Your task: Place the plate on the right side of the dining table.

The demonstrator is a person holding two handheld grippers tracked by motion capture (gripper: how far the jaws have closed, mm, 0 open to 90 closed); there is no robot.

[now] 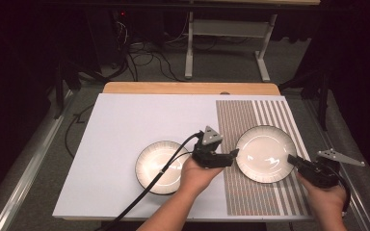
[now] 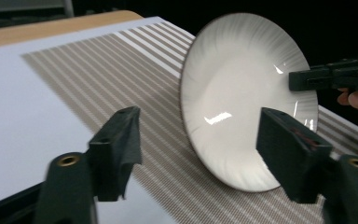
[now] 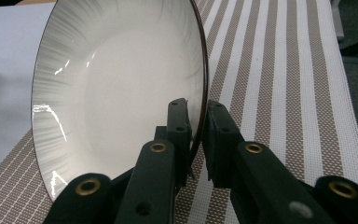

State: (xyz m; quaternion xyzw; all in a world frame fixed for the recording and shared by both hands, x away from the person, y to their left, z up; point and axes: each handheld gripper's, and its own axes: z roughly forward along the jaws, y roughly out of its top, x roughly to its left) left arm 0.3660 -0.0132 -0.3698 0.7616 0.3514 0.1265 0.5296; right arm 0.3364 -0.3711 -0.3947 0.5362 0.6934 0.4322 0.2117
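1. Our right gripper (image 3: 195,140) has its fingers (image 3: 177,126) clamped on the rim of the white plate (image 1: 262,153), on the striped placemat (image 1: 279,197).
2. Our left gripper (image 2: 198,154) fingers (image 2: 116,149) stand wide apart, holding nothing, just beside that plate.
3. Both plates, including the second plate (image 1: 154,166) left of it, hold nothing.

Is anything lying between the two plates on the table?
In the high view, the left tongs and the hand holding them sit between the left plate and the right plate; nothing else lies there.
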